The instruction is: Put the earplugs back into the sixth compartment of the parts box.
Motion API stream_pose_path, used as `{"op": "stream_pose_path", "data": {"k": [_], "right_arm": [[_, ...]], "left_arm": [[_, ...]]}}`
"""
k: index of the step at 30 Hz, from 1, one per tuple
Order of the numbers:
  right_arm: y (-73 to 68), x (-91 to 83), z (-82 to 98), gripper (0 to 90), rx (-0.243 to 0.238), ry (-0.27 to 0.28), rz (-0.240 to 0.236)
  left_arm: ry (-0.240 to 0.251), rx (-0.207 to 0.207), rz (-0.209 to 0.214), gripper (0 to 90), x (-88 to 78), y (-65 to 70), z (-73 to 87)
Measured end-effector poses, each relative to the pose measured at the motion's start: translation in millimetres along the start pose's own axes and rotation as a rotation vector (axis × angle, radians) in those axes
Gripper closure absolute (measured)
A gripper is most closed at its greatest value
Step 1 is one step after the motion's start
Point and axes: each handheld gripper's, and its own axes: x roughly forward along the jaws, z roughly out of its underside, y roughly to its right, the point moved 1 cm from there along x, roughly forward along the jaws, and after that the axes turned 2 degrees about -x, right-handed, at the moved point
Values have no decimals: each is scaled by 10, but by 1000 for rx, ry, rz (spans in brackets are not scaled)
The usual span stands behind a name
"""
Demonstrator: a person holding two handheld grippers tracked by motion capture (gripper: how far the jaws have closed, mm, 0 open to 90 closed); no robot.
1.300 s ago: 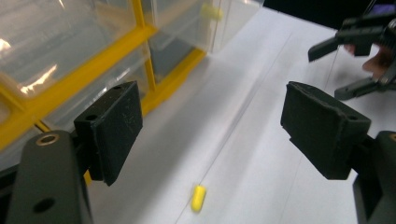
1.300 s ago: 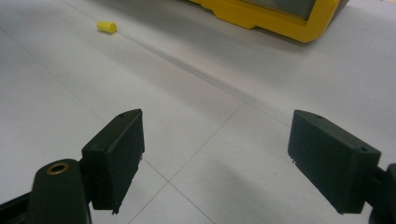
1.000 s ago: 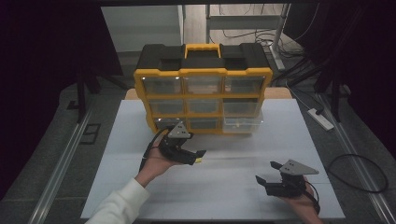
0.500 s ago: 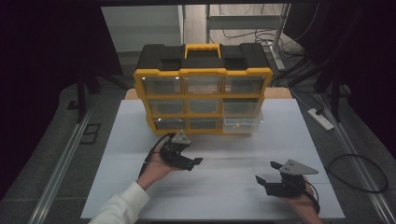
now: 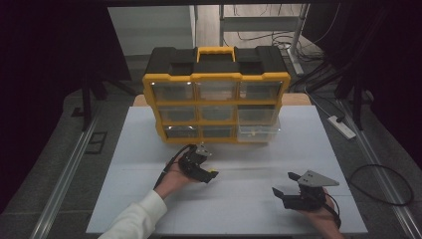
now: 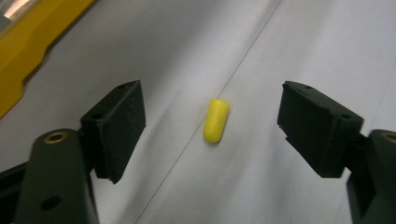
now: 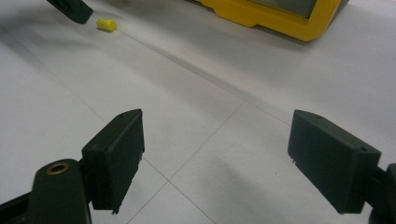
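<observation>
The left tongs [image 6: 210, 116] stand low over the white desk [image 5: 249, 209], jaws wide and just now closing a little, with a small yellow plastic cylindrical cap [image 6: 216, 120] lying on the desk between them, touched by neither pad. In the high view the cap [image 5: 214, 174] shows at the tip of the left tongs [image 5: 209, 172], near the front of the yellow and black drawer organiser with clear plastic drawers [image 5: 216, 102]. The right tongs [image 5: 283, 184] rest near the desk's front right, well apart from the cap, jaws wide with nothing between them [image 7: 215, 158]. One clear drawer [image 5: 258, 130] at lower right stands pulled out
</observation>
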Motion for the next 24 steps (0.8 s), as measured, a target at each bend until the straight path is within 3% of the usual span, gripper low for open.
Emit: {"op": "stream_pose_path", "data": {"k": [17,21,22,24], "right_arm": [[0,2,1,191,2,0,0],[1,1,1,191,2,0,1],[1,1,1,191,1,0,1],[1,1,1,191,1,0,1]], "left_arm": [[-52,19,17,479,124,-31,24],[-52,32,30,597,114,-18,22],[-55,38,40,697,108,-15,24],[-53,37,39,782,107,-9,23]]}}
